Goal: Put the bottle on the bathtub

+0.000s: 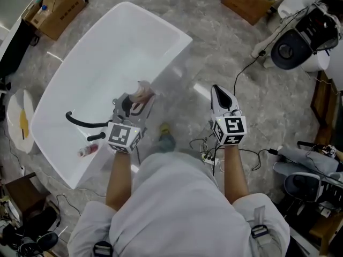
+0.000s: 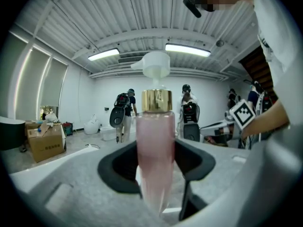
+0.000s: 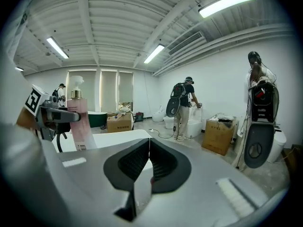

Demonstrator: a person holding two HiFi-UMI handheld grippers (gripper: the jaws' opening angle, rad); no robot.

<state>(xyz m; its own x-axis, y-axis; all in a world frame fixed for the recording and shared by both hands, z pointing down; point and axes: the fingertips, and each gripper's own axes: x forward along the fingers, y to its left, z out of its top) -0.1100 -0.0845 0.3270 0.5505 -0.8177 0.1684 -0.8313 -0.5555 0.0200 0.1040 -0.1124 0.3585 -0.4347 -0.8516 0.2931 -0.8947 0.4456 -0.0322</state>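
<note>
My left gripper is shut on a pink pump bottle with a gold collar and a white pump head, held upright over the near rim of the white bathtub. In the left gripper view the bottle stands between the two dark jaws of that gripper. From the right gripper view the same bottle shows at the left, gripped by the left gripper. My right gripper is shut on nothing, over the floor to the right of the tub; its jaws meet.
A black faucet and a small red-capped item sit at the tub's near end. A cable and power strip lie on the floor by my feet. Cardboard boxes stand at the back, and black equipment at the right.
</note>
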